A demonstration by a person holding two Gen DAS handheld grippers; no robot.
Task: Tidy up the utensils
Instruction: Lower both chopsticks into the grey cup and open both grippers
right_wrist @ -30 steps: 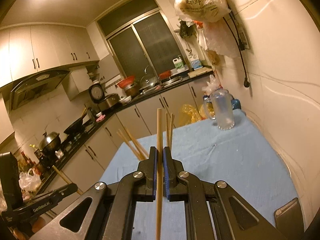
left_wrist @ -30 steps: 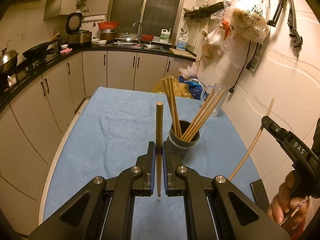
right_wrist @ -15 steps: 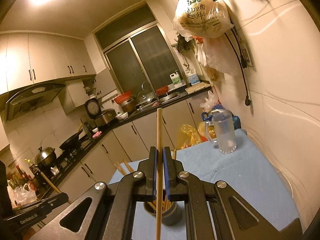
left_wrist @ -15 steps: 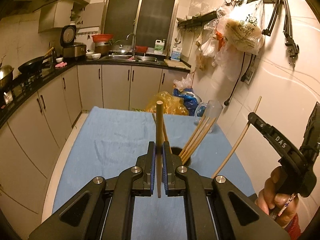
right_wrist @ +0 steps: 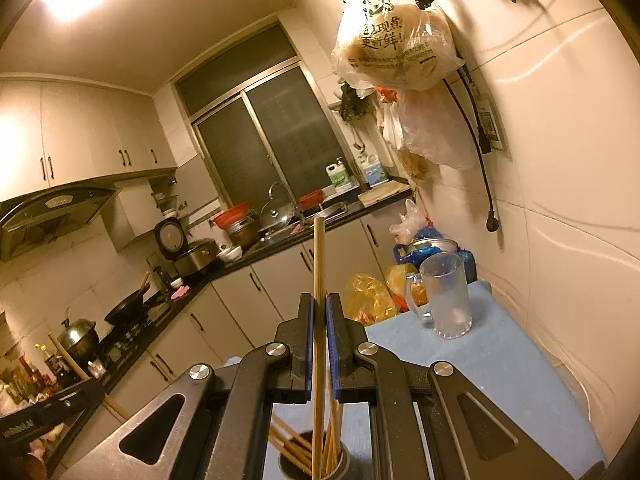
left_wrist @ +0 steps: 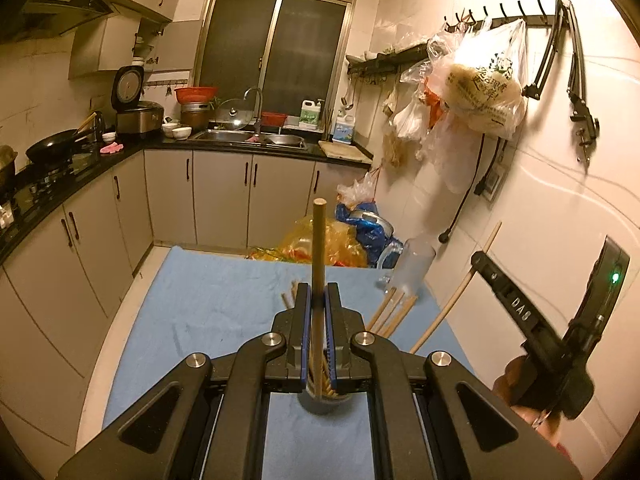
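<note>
Left gripper: clamped on one upright wooden chopstick, tip above the jaws.
Right gripper: clamped on a second chopstick, also upright.
Below both claws: grey holder cup with more chopsticks, on the blue table cloth.
Beyond, to the right: glass mug.
Step, judged: carrying chopsticks over the holder. Next: lower each end inside the rim, then release.
</note>
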